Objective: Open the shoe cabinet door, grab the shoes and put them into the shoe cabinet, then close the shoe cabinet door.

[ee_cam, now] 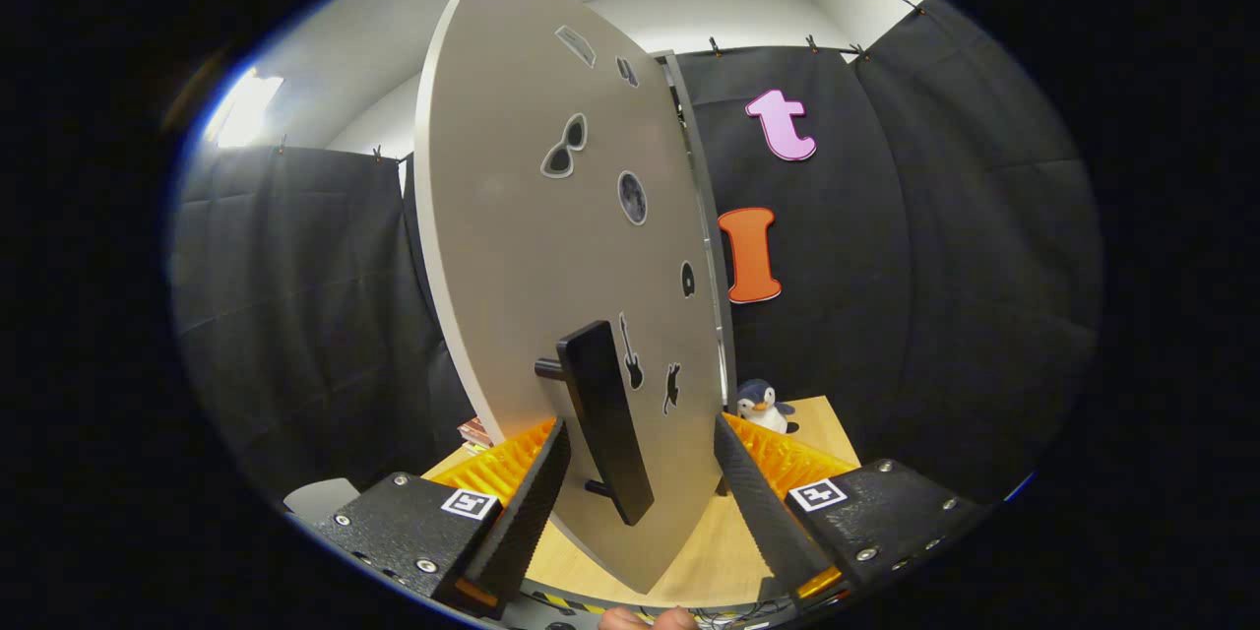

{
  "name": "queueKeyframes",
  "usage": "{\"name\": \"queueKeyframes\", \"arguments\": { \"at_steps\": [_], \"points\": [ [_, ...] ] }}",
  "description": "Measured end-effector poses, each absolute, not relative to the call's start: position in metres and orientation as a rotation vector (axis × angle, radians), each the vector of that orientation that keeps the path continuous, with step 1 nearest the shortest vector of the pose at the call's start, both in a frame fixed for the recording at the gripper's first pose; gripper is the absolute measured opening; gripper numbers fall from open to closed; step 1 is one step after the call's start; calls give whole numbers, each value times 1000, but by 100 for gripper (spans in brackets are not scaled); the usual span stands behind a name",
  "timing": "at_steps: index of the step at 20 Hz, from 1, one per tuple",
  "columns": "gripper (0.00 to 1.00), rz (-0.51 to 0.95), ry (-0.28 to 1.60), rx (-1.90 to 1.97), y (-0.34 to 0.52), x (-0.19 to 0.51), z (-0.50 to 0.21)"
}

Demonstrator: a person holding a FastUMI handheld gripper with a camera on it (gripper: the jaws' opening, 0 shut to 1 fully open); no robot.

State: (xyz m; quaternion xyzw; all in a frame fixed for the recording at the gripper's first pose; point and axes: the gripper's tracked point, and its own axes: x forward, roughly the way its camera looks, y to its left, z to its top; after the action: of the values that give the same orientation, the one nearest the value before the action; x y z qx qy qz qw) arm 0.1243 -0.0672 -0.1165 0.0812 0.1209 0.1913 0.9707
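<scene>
Gripper view: gripper (640,497) released, fingers straddling black handle (602,418) of cabinet door (551,246), not clamped. Door swung ajar. Likely opening step; shoes, closing remain.

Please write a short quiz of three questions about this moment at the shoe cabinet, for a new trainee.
1. True or false: the gripper is shut on the door handle.
2. What lies between the two open fingers? A) a shoe B) the cabinet door with its dark handle C) the toy penguin
3. Where does the toy penguin stand?

Key
1. False: the fingers are apart, one on each side of the door, and they do not press the handle.
2. B
3. On the wooden surface beyond the fingers, beside the door's far edge, before the black cloth.
</scene>
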Motion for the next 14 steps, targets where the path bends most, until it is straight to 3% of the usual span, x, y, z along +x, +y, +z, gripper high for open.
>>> {"name": "queueKeyframes", "arguments": {
  "at_steps": [14],
  "points": [
    [94,371,266,154,84,172,-120]
  ]
}}
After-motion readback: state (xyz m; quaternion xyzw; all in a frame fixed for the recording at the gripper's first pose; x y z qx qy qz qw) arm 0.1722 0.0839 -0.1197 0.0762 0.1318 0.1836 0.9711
